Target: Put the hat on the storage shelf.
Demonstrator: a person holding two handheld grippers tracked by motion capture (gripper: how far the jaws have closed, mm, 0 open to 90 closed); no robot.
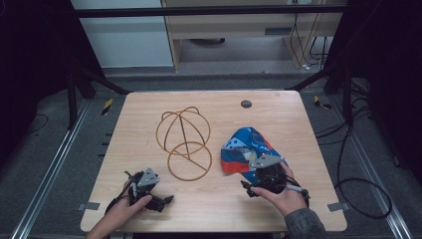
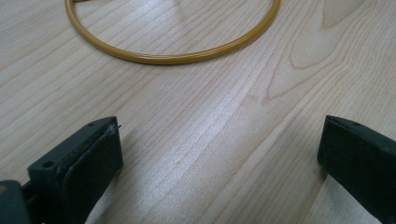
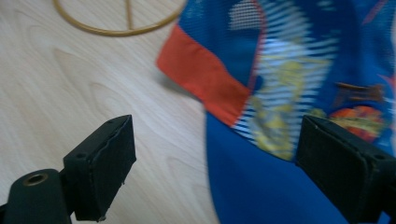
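A blue cap (image 1: pixel 248 148) with a red band and printed patches lies at the right of the wooden table (image 1: pixel 149 107). My right gripper (image 1: pixel 259 172) sits at its near edge, jaws wide open, and the cap's blue cloth (image 3: pixel 261 116) lies between them. A golden wire stand (image 1: pixel 185 142), a dome of hoops over a round base ring, rests at the table's middle. My left gripper (image 1: pixel 161 201) is open low over bare wood at the front left, with the stand's base ring (image 2: pixel 173 57) ahead of its jaws.
A small dark round grommet (image 1: pixel 246 104) sits near the table's far edge. Strips of tape (image 1: pixel 89 205) mark the front corners. Dark frame bars and cables run on the floor around the table.
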